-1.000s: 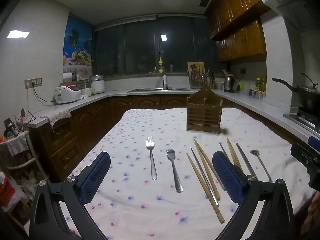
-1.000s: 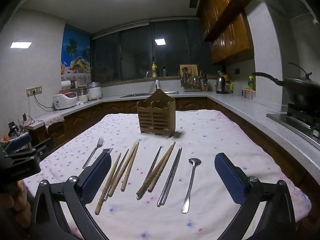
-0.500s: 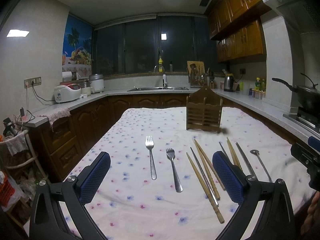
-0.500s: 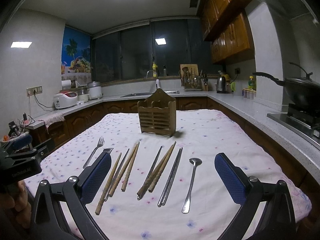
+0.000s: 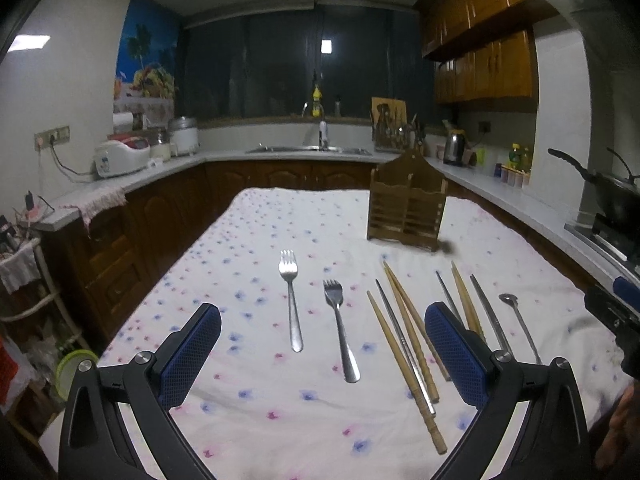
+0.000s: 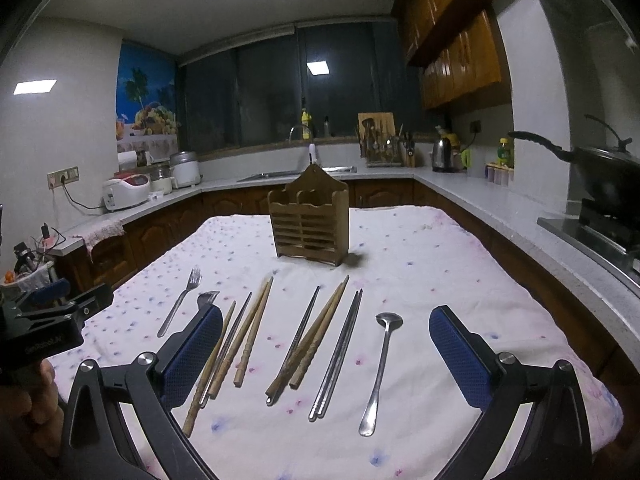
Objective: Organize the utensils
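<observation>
A wooden slatted utensil holder (image 5: 406, 210) (image 6: 309, 223) stands upright on the floral tablecloth. In front of it lie two steel forks (image 5: 291, 300) (image 5: 340, 328), several wooden chopsticks (image 5: 404, 356) (image 6: 252, 330), steel chopsticks (image 6: 338, 354) and a steel spoon (image 6: 380, 364). My left gripper (image 5: 322, 354) hovers open above the near table edge, level with the fork handles. My right gripper (image 6: 326, 358) is open too, above the chopsticks and spoon. Nothing is between either pair of blue pads.
The table (image 6: 460, 280) sits in a kitchen with counters on three sides. A wok (image 6: 600, 176) rests on the stove at right, a rice cooker (image 5: 122, 156) at left, a sink (image 5: 312, 150) at the back. A hand (image 6: 28, 396) holds the left gripper's body.
</observation>
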{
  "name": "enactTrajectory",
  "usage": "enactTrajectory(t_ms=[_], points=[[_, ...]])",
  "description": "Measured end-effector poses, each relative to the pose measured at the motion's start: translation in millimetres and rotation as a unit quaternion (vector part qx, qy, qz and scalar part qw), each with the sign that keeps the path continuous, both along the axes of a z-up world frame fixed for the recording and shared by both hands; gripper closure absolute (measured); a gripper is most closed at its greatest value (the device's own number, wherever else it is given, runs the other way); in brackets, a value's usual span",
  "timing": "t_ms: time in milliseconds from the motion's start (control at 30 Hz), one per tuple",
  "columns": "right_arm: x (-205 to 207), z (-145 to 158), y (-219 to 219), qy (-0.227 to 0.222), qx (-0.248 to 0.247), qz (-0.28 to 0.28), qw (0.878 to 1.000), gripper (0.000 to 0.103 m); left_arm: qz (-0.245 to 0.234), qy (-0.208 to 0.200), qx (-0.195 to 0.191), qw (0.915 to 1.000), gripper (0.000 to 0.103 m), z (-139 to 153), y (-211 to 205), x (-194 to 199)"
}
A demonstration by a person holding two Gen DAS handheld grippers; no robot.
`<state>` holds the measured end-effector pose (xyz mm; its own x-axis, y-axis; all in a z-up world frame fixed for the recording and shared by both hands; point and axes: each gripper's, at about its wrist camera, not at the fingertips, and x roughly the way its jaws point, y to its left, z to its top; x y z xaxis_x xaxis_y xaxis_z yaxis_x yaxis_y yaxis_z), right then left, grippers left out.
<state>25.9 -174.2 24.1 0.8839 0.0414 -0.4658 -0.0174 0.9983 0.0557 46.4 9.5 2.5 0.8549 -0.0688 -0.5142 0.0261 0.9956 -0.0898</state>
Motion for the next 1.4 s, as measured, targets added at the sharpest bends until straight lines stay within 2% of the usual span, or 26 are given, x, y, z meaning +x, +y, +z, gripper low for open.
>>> enactTrajectory(t_ms=[133, 167, 200, 233, 367, 400, 500, 667, 767, 933, 1133, 1300, 1400], points=[[18, 0, -9, 0.024, 0.013, 0.0, 1.0, 0.0, -0.012, 0.031, 0.007, 0.9994, 0.002, 4, 1, 23], [23, 0, -12, 0.032, 0.02, 0.002, 0.999, 0.003, -0.015, 0.043, 0.006, 0.999, 0.005, 7, 1, 31], [31, -1, -16, 0.039, 0.026, 0.002, 0.999, 0.008, -0.019, 0.055, 0.013, 0.9982, 0.007, 9, 1, 40], [38, -2, -20, 0.049, 0.034, 0.003, 0.998, 0.012, -0.019, 0.073, 0.053, 0.9957, 0.012, 3, 0, 50], [67, -11, -33, 0.097, 0.062, -0.005, 0.993, 0.045, -0.038, 0.112, 0.051, 0.9917, 0.032, 3, -3, 85], [72, -14, -36, 0.108, 0.067, -0.007, 0.992, 0.052, -0.044, 0.122, 0.038, 0.9908, 0.034, 3, -2, 93], [93, -25, -43, 0.145, 0.078, -0.012, 0.986, 0.063, -0.061, 0.135, 0.011, 0.9889, 0.043, 0, -6, 113], [129, -46, -49, 0.206, 0.087, -0.009, 0.975, 0.079, -0.085, 0.172, 0.022, 0.9811, 0.059, -1, -16, 145], [145, -59, -49, 0.233, 0.081, -0.007, 0.969, 0.082, -0.086, 0.2, 0.026, 0.9757, 0.068, -3, -16, 168], [166, -81, -46, 0.272, 0.079, -0.001, 0.959, 0.087, -0.084, 0.22, 0.03, 0.9714, 0.07, -11, -11, 199], [181, -107, -50, 0.309, 0.081, -0.005, 0.948, 0.094, -0.082, 0.244, 0.04, 0.9656, 0.079, -26, -10, 223], [185, -107, -49, 0.313, 0.065, 0.003, 0.948, 0.094, -0.089, 0.256, 0.051, 0.9611, 0.082, -46, -25, 235], [188, -107, -53, 0.319, 0.063, 0.004, 0.946, 0.094, -0.095, 0.26, 0.065, 0.9587, 0.082, -49, -28, 242]])
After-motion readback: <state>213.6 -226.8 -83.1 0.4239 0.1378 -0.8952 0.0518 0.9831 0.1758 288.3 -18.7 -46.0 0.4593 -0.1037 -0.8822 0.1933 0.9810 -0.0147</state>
